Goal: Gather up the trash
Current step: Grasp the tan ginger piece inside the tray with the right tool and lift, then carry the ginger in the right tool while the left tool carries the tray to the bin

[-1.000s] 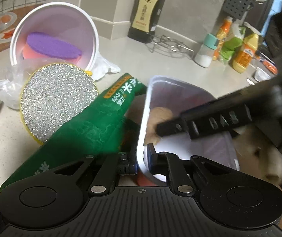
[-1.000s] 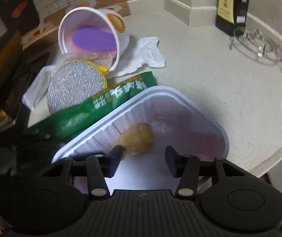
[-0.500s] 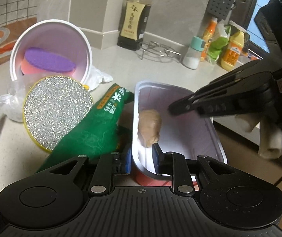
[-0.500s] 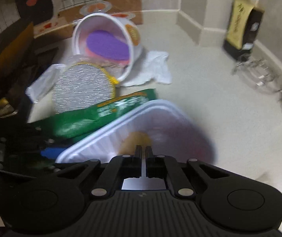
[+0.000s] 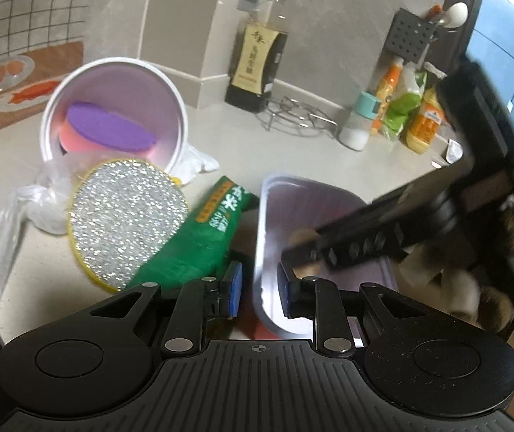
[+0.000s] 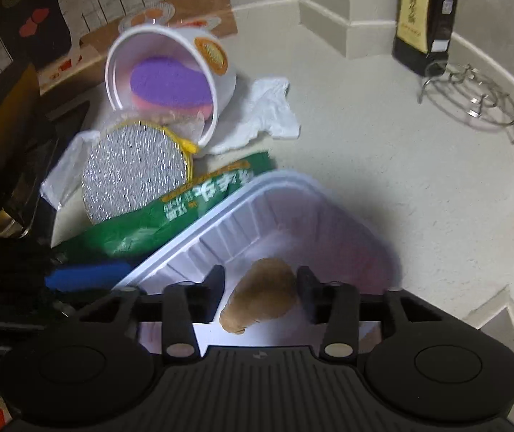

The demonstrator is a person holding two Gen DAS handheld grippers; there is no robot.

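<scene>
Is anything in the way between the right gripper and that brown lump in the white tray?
Nothing visible is. The right gripper is open, with the brown lump already sitting between its two fingers inside the white tray. The left gripper straddles the tray's rim, off to one side.

the right gripper hides most of the brown lump, and the bottle top is cut off.

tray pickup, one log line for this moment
left tool: open, straddling tray rim | right tool: open around brown lump in tray
</scene>
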